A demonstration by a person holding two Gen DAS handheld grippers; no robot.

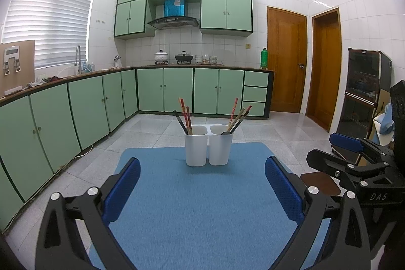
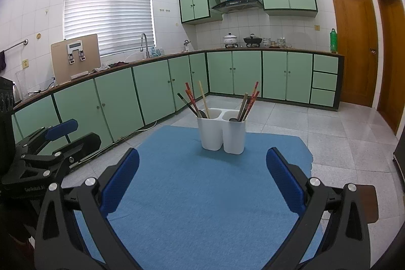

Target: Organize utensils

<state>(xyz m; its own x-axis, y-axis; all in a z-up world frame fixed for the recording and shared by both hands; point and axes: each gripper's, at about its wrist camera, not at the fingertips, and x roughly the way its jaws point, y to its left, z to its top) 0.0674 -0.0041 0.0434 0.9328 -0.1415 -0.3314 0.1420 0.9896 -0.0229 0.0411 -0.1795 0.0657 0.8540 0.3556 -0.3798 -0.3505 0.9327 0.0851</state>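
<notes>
A white two-cup utensil holder (image 1: 208,147) (image 2: 222,134) stands at the far end of a blue mat (image 1: 197,206) (image 2: 202,194). Several chopsticks (image 1: 186,117) (image 2: 193,100) lean in its left cup, and more chopsticks (image 1: 239,117) (image 2: 249,103) with a dark spoon lean in its right cup. My left gripper (image 1: 202,189) is open and empty above the near mat. My right gripper (image 2: 202,181) is open and empty beside it. Each gripper shows at the edge of the other's view, the right one (image 1: 354,161) and the left one (image 2: 50,148).
The mat lies on a small table over a grey tiled floor (image 2: 341,143). Green cabinets (image 1: 83,108) line the left and back walls under a counter with pots and a sink. Wooden doors (image 1: 287,60) stand at the right, with a dark cabinet (image 1: 364,92) near them.
</notes>
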